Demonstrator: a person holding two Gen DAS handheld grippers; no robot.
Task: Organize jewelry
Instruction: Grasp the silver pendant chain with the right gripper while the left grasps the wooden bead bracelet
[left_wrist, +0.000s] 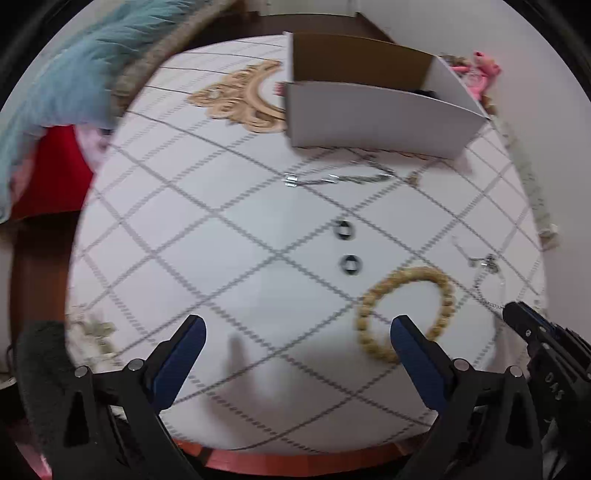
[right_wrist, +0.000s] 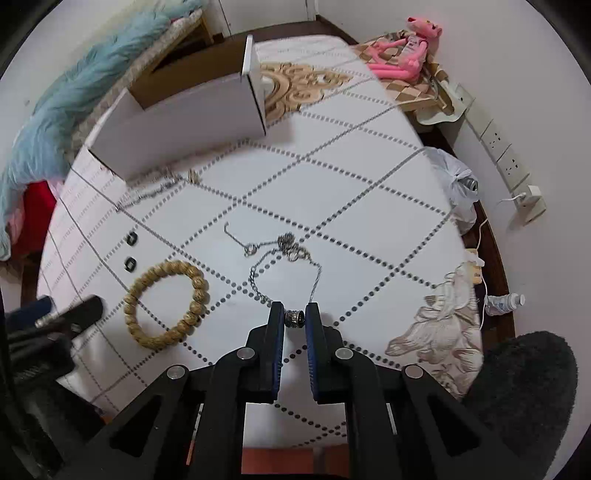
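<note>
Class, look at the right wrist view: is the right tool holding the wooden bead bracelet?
No: the right tool is shut on a small metal ring bead, while the wooden bead bracelet lies on the table apart.

Silver ring (right_wrist: 294, 318) pinched upright, beaded bracelet (right_wrist: 166, 303) flat on cloth

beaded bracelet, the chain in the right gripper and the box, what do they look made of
Beaded bracelet: matte tan round beads, likely wood or seed. Chain: fine silvery links that glint, with a dark ringed bead pinched in the right gripper; probably metal. Box: white outside, brown inside, thin folded walls; looks like cardboard.
</note>
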